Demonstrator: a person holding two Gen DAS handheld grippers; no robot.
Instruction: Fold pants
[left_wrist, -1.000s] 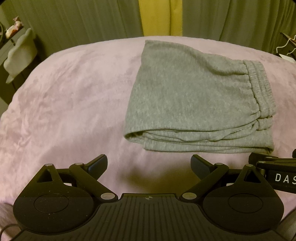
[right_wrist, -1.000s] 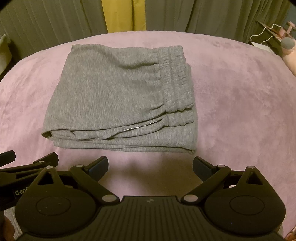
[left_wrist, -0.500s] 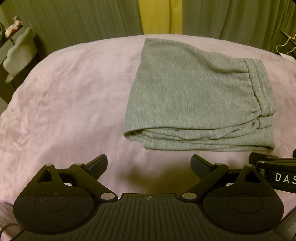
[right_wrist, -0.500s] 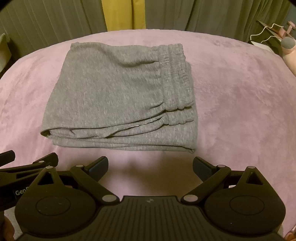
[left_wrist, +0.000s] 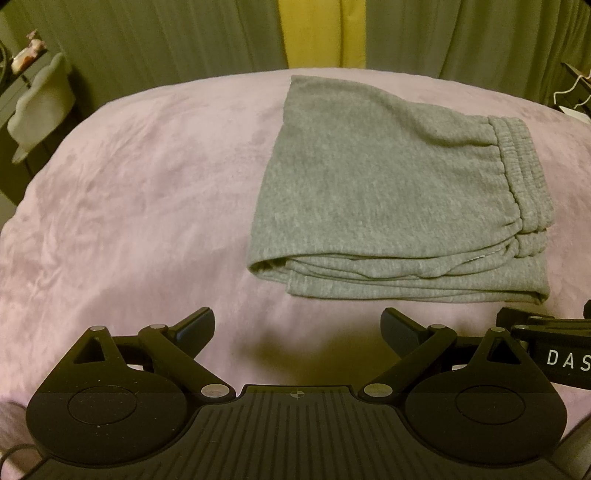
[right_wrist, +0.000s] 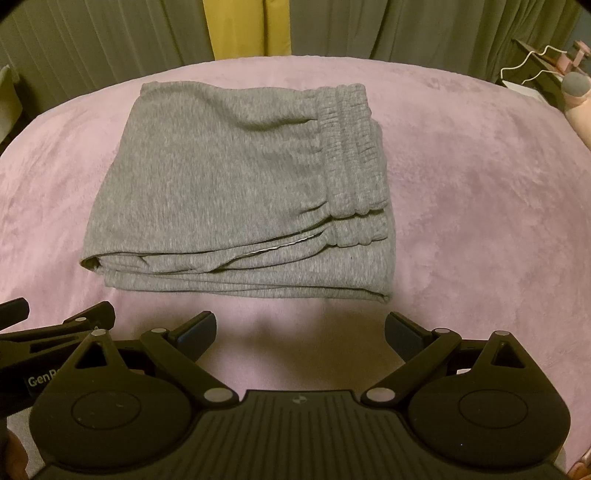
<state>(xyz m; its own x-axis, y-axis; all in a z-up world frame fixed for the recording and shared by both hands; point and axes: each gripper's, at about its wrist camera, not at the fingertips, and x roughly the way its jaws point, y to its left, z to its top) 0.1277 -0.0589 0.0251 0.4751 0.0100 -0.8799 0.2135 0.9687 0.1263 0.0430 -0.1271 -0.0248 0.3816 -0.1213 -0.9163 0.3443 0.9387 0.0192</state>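
Observation:
Grey pants (left_wrist: 388, 192) lie folded into a compact stack on the pink bed cover (left_wrist: 147, 206), elastic waistband at the right side. They also show in the right wrist view (right_wrist: 240, 184). My left gripper (left_wrist: 297, 326) is open and empty, just short of the stack's near edge and toward its left corner. My right gripper (right_wrist: 300, 328) is open and empty, near the stack's front edge. The right gripper's body shows at the right edge of the left wrist view (left_wrist: 546, 347); the left gripper's body shows at the left edge of the right wrist view (right_wrist: 55, 332).
Grey-green curtains with a yellow strip (left_wrist: 317, 33) hang behind the bed. A pale chair back (left_wrist: 37, 107) stands at the far left. A white hanger (right_wrist: 532, 62) and pink items lie at the far right. The cover (right_wrist: 480, 206) spreads wide on both sides of the pants.
Both grippers have drawn back slightly and lifted a little; the pants sit marginally higher in both views. The pants themselves have not moved.

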